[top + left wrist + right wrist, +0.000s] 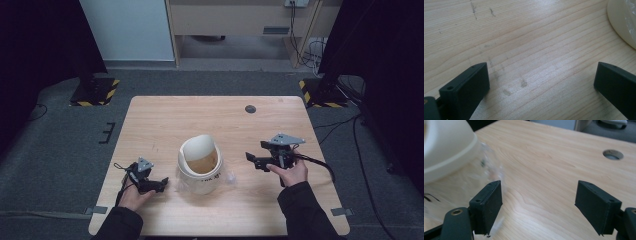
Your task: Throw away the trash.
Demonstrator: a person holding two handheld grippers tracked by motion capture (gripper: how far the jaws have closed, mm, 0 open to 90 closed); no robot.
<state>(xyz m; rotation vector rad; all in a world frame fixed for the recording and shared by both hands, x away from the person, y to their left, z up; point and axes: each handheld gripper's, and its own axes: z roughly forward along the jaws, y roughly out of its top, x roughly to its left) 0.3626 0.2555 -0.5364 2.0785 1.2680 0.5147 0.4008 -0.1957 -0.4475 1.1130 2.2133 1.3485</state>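
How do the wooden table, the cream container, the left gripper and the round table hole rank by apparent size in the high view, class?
1. wooden table
2. cream container
3. left gripper, clearly smaller than the container
4. round table hole, which lies farther from the camera, though it looks far smaller anyway

even light from overhead falls on the pale table (165,120); the room's left and right sides sit in darkness. the high view is soft and grainy. close up, the white bucket (446,147) and the clear plastic (490,161) beside it blur.
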